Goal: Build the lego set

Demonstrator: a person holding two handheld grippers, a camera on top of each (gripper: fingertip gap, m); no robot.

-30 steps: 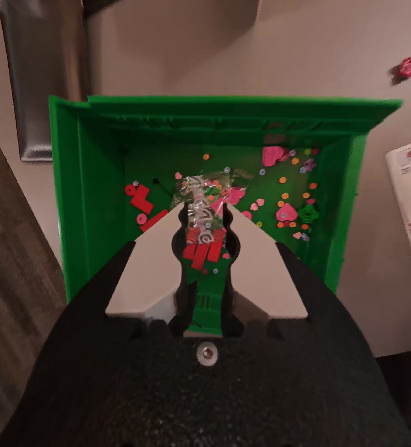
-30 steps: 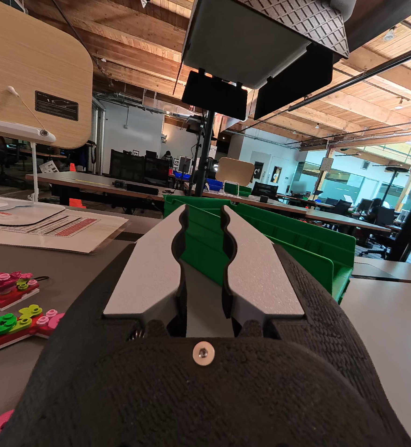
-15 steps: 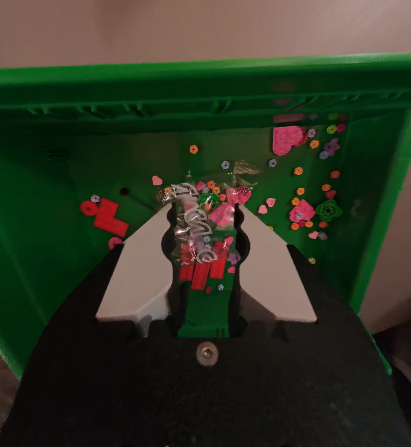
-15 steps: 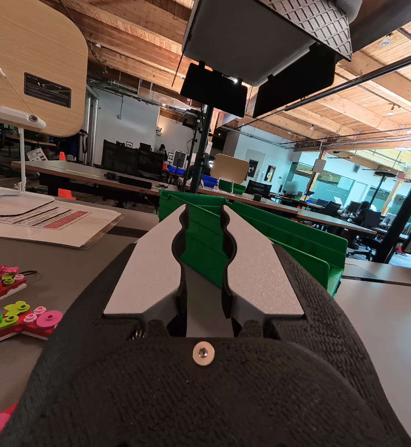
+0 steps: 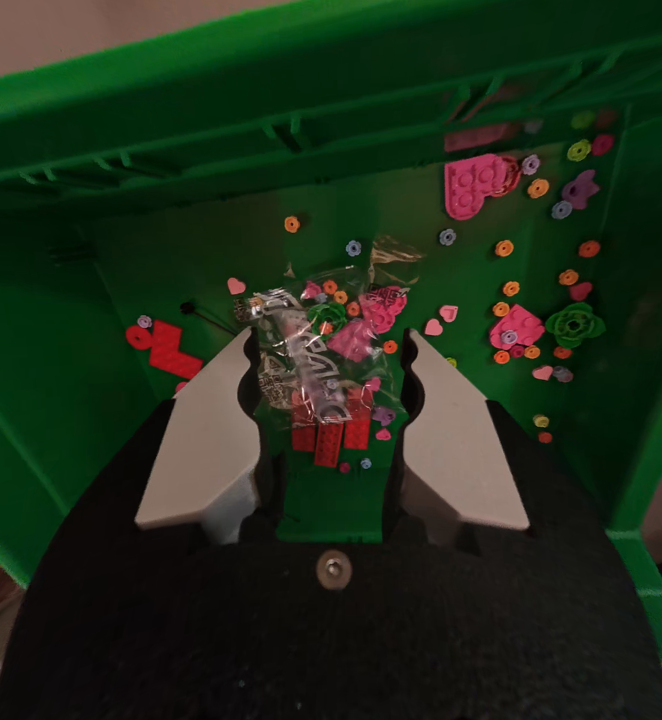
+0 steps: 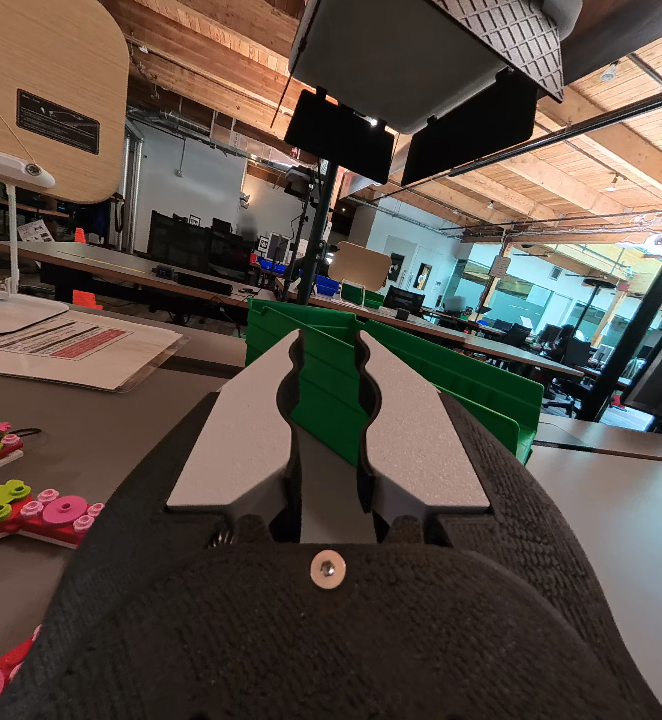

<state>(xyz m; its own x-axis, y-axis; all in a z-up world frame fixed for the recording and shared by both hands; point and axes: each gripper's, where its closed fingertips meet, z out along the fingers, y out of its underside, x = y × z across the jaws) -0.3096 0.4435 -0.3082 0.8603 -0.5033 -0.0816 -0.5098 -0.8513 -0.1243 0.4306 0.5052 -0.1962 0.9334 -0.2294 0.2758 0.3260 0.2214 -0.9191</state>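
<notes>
In the left wrist view a green bin [image 5: 243,117] holds loose lego pieces. A clear plastic bag [image 5: 309,374] with pink, green and orange pieces lies in its middle, partly over red bricks [image 5: 329,440]. My left gripper [image 5: 328,330] is open wide, its fingers on either side of the bag and just above it, holding nothing. My right gripper [image 6: 329,335] is slightly open and empty, low over the grey table, pointing at the outside of the green bin [image 6: 458,382].
A pink heart plate [image 5: 469,187], a green flower [image 5: 573,325], a red plate [image 5: 169,350] and many small studs lie on the bin floor. Built red lego strips with flowers [image 6: 29,514] lie left of my right gripper. A laminated sheet [image 6: 68,350] lies behind them. My hands' fingertips stand some 75 cm from each other. From the left gripper's tips to the pink heart plate [image 5: 469,187] is close to 7 cm.
My left gripper has moved down into the bin toward the bag, and its jaws have opened wider. My right gripper has shifted only slightly.
</notes>
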